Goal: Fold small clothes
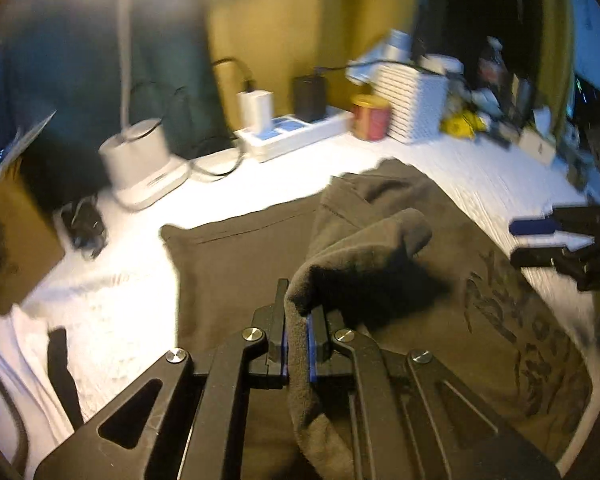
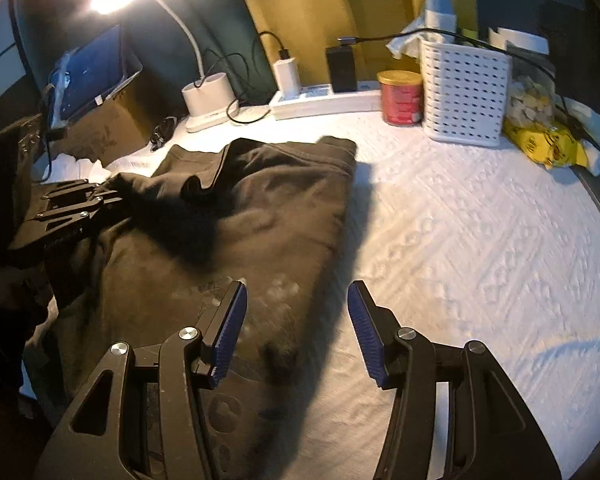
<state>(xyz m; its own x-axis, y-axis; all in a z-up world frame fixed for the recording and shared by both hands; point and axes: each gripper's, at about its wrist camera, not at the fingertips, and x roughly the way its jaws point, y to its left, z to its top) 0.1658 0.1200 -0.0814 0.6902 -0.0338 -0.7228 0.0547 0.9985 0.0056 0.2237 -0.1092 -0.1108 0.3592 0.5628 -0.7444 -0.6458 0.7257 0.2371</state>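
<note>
A dark olive-brown garment (image 1: 236,272) with a dark print lies spread on the white textured cover; it also shows in the right wrist view (image 2: 268,216). My left gripper (image 1: 298,316) is shut on a fold of the garment's edge and holds it lifted over the rest; it appears at the left in the right wrist view (image 2: 112,194). My right gripper (image 2: 296,304) is open and empty, hovering over the garment's near right edge. It shows at the right in the left wrist view (image 1: 514,242), jaws apart.
Along the back stand a white lamp base (image 2: 210,96), a power strip (image 2: 324,100) with chargers, a red tin (image 2: 400,96), a white perforated basket (image 2: 464,92) and a yellow packet (image 2: 544,144). A cardboard box (image 2: 100,120) sits at the left.
</note>
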